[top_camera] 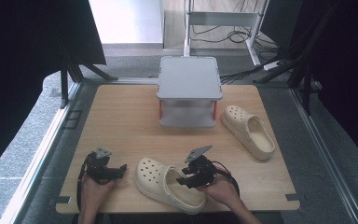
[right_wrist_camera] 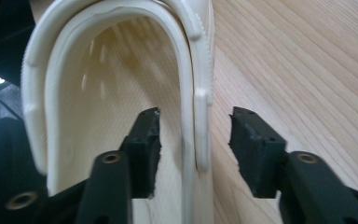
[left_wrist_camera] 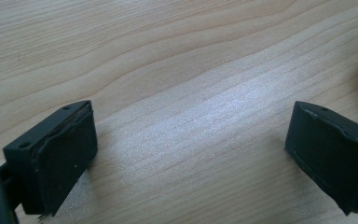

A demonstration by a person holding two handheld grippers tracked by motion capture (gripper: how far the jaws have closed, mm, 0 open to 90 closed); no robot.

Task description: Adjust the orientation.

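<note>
Near clog, at the worktop's front edge: my right gripper straddles its side wall, jaws apart, one inside, pads not pressing. Left gripper, jaws wide apart, rests near the front-left corner. Second clog lies by the right edge, beside the grey stand.

The right gripper straddles the cream clog's side wall, unclamped.
</note>
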